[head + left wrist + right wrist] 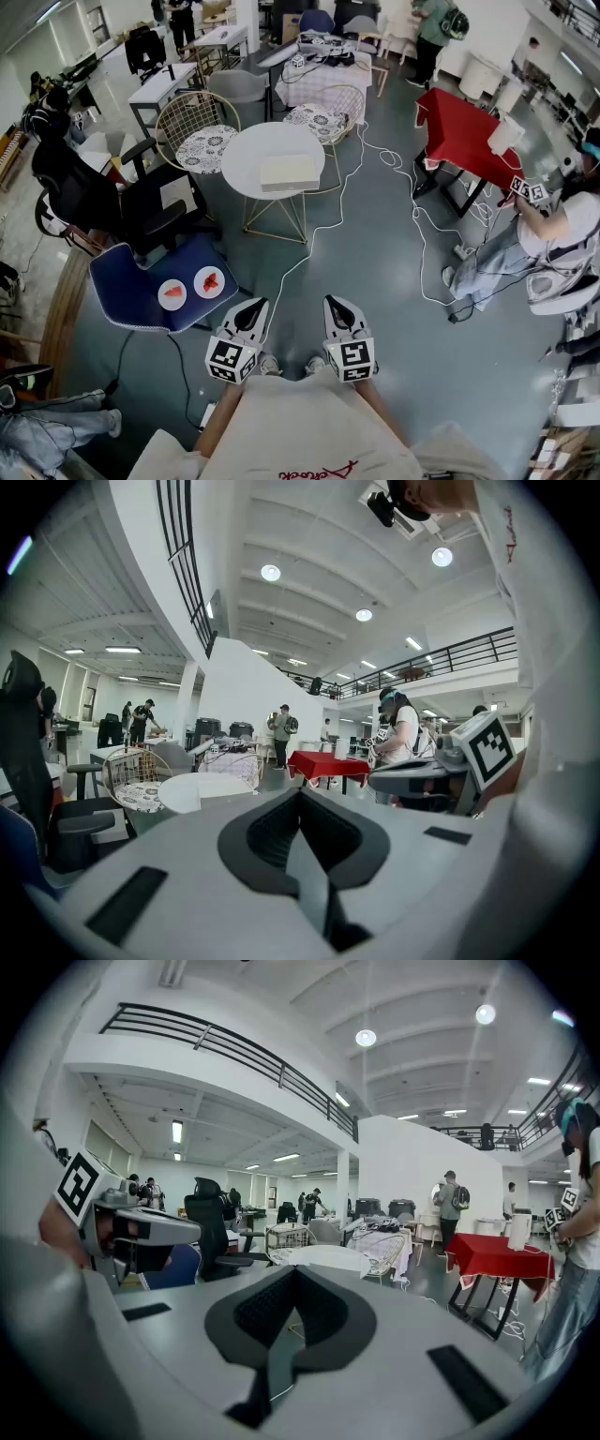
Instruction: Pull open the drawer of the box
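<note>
A white box (290,172) lies on a small round white table (253,148) out in the middle of the room. Its drawer shows no gap from here. Both grippers hang low in front of my body, well short of the table. My left gripper (255,305) has its jaws together and holds nothing. My right gripper (336,302) is also shut and empty. In the left gripper view the left gripper (300,791) points towards the round table (202,787). In the right gripper view the right gripper (293,1271) points at the same table (323,1257).
A blue chair (131,291) with two plates (190,286) stands at my left. A black office chair (122,202) and wire chairs (197,131) ring the table. A red table (464,136) and a seated person (553,234) are at the right. Cables (422,234) trail over the floor.
</note>
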`<state>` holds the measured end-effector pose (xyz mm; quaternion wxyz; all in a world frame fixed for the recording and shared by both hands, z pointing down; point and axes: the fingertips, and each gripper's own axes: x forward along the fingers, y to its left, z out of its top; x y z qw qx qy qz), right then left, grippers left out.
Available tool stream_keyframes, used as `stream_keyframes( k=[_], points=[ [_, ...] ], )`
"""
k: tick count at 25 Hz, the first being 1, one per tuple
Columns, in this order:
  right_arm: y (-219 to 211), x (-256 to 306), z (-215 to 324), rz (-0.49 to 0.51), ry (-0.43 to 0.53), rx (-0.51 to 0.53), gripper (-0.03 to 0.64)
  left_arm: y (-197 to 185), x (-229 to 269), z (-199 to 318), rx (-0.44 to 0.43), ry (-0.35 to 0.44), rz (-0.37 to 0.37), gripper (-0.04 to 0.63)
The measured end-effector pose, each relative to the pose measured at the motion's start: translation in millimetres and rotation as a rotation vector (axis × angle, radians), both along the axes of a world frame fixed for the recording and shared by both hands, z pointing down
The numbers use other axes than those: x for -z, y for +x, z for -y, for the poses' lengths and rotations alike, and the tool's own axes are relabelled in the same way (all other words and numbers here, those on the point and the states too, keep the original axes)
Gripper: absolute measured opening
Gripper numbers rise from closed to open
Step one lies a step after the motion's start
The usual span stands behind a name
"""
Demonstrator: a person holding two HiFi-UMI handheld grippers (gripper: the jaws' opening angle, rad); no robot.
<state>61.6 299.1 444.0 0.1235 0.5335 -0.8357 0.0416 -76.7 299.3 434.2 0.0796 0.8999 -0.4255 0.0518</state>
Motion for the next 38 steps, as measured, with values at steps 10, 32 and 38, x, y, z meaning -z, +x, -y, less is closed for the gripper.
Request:
stream_keyframes(
  k=[10,32,38],
  points=[
    [9,-3,10,0.001,-0.004,0.029,0.015,7,-1,9,0.025,-0.001,0.003,0.012],
    [67,-26,14,0.026,-0.037,0.114,0.015,78,-21,9,0.045,-0.03,0.042,0.012],
    [79,-33,12,0.025,-0.053,0.118,0.015,88,-24,8,0.055,-0.038,0.038,0.012]
  ],
)
